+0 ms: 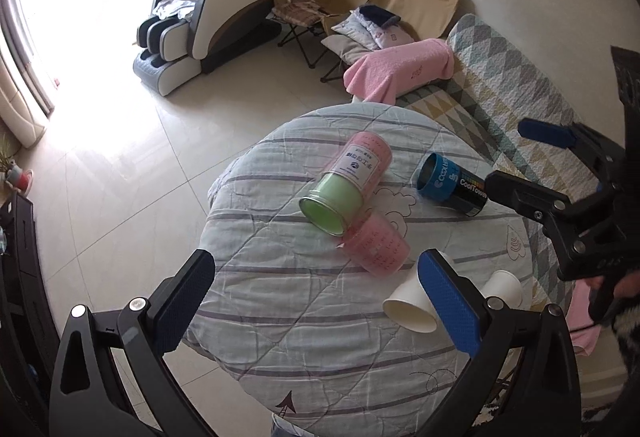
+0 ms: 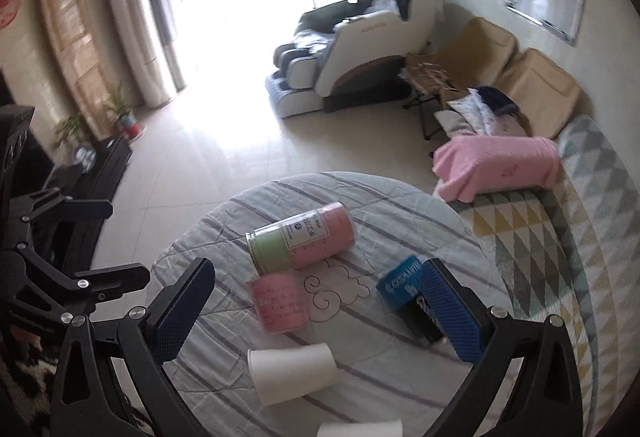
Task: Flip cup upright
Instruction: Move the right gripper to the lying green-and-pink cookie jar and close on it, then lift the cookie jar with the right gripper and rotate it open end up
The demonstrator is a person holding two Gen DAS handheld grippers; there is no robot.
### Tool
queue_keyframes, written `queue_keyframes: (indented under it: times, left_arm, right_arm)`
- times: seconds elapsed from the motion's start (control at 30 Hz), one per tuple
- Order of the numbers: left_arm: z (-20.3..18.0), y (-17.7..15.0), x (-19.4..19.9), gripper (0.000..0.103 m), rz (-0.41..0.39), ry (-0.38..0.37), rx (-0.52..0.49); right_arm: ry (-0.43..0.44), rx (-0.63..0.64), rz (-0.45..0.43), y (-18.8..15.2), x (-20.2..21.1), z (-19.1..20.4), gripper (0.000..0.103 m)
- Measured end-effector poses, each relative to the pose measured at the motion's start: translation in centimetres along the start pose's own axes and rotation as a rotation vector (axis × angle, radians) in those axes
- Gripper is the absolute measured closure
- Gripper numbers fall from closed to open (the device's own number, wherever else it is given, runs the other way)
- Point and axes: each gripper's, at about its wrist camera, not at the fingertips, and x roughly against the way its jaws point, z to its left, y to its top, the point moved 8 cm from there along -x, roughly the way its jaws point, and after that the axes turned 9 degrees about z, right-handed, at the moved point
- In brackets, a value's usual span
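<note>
While both claws hang wide apart, holding nothing: left gripper [image 1: 316, 301], right gripper [image 2: 318, 311]. White cup [image 2: 291, 373] lying sideways, near edge of round table [image 2: 460, 237]. Probably just reaching. Next: lower, pinch cup, tip upright.

"CoolTowel" on blue-black canister [image 1: 452, 184]

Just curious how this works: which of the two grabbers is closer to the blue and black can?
Right. The right gripper has one finger beside the blue and black can, jaws open. The left gripper hangs back over the table's near edge, by the white paper cups.
</note>
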Motion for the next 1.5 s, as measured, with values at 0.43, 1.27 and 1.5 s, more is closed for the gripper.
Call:
queue_keyframes:
  times: [0.43,1.27,1.5]
  left_arm:
    - [6.6,-1.6,-4.1,0.0,0.103,0.059,0.195]
    - [8.1,-3.7,-9.9,0.0,0.274,0.038,0.299]
    - [7.6,-2.3,-8.4,0.0,0.252,0.019,0.255]
  right_arm:
    - [0.143,0.869,0.311,2.0,-13.3,1.9,0.008]
    - [0.252,1.257,0.519,1.6,-19.7,3.6,0.024]
    - [0.188,0.598,0.51,7.1,-17.5,-1.8,0.025]
